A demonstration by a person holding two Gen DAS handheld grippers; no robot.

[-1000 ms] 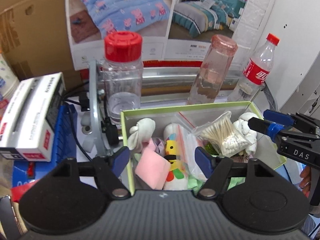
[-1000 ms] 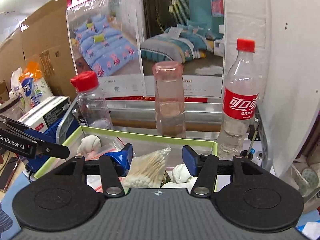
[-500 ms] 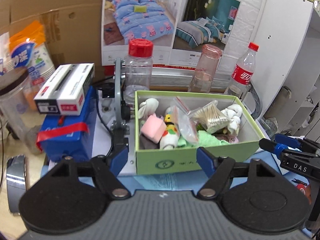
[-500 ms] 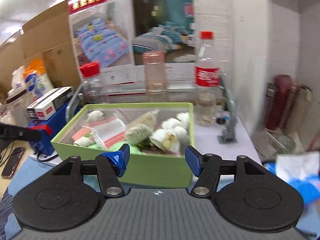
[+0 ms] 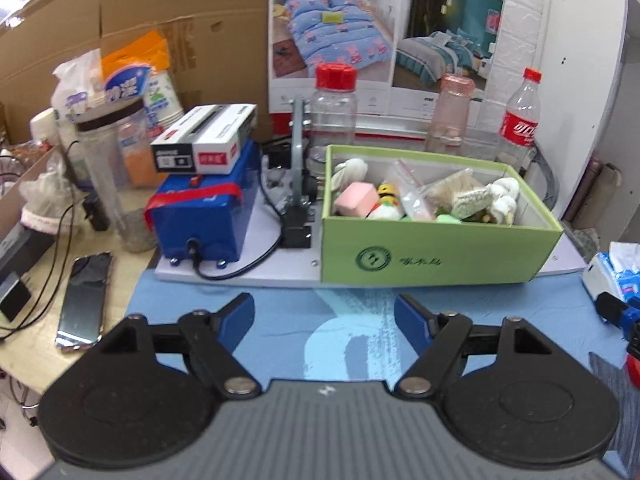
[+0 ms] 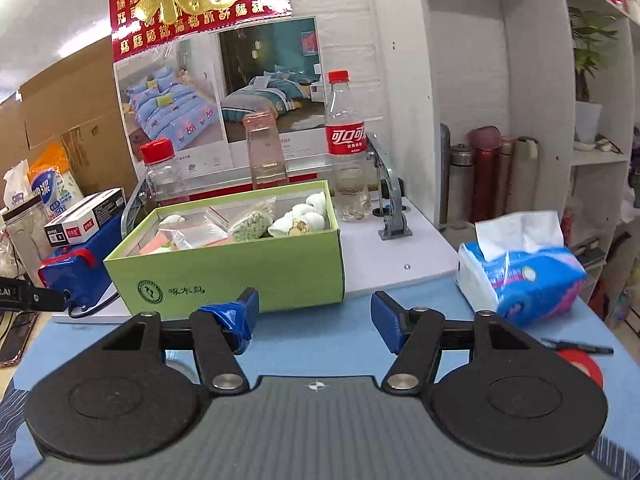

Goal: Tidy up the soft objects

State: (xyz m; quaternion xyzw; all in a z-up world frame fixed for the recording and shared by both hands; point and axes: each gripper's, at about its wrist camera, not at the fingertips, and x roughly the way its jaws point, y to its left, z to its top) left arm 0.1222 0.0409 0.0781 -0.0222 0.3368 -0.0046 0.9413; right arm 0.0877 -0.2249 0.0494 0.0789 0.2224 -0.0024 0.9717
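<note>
The green box (image 5: 440, 252) holds a pink block (image 5: 356, 204), what looks like bagged cotton swabs (image 5: 452, 190) and white soft toys (image 5: 504, 200). Both the left gripper (image 5: 324, 316) and right gripper (image 6: 314, 316) hang near it, jaws apart and empty.

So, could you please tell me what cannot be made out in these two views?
- Lower layer of the green box: both views, hidden by its front wall and the soft items on top.
- Right gripper: left wrist view, cut off by the right edge.
- Phone: right wrist view, cut by the left edge.
</note>
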